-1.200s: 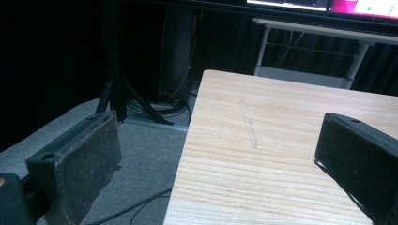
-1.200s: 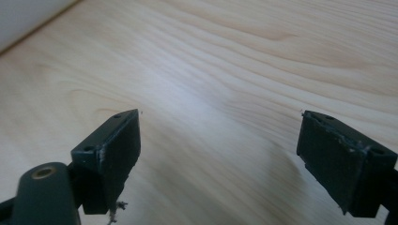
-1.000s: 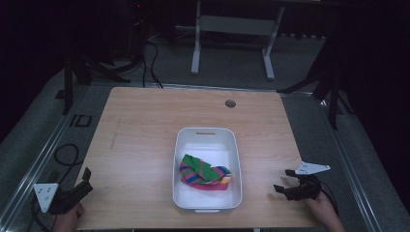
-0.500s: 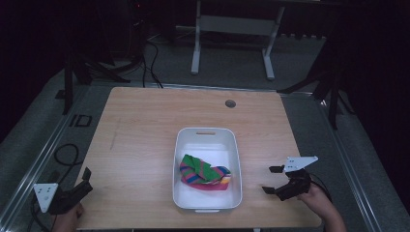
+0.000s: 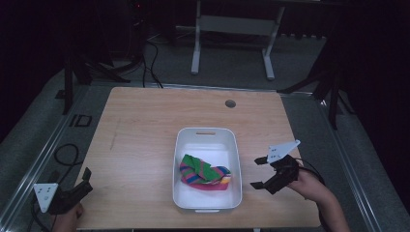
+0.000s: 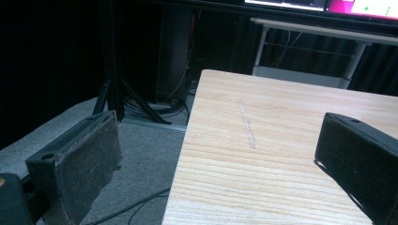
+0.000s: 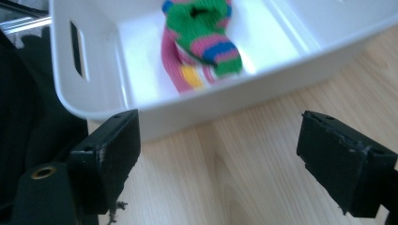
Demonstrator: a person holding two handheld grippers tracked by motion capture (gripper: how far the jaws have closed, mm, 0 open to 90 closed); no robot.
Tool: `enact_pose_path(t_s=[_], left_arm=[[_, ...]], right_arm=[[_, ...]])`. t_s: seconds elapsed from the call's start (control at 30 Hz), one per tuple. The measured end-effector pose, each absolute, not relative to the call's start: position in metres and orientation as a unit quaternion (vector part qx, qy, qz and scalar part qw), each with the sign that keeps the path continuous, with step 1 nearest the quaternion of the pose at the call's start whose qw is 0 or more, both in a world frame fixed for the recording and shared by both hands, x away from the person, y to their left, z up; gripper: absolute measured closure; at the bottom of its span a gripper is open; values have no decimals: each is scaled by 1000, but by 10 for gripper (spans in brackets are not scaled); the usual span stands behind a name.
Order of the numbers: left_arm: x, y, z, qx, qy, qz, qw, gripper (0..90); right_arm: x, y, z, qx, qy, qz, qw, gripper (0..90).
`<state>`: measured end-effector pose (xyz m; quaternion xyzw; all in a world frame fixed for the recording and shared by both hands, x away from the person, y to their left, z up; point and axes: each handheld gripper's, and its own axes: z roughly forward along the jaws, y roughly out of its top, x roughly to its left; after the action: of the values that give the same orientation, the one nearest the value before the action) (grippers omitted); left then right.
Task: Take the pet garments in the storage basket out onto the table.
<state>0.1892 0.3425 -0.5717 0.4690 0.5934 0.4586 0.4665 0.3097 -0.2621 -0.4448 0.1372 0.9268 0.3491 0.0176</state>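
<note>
Striped sock lay bunched inside white bin at mid-desk. Right gripper sat beside the bin, jaws released, apparently empty. Left gripper rested at the desk's near-left corner, jaws released.

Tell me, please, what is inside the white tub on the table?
Inside the white tub lies one crumpled striped cloth, green, pink, blue and yellow, toward the near end. The far part of the floor is bare. Whatever may be under the cloth is covered.
</note>
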Motion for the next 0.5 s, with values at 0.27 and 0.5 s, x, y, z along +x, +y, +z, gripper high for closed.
enact_pose_path(t_s=[0.27, 0.5], left_arm=[[189, 343, -572, 469, 593, 457, 468, 12], [189, 343, -572, 470, 593, 456, 468, 12]], right_arm=[[312, -219, -433, 101, 939, 330, -9, 134], [312, -185, -433, 71, 948, 310, -4, 131]])
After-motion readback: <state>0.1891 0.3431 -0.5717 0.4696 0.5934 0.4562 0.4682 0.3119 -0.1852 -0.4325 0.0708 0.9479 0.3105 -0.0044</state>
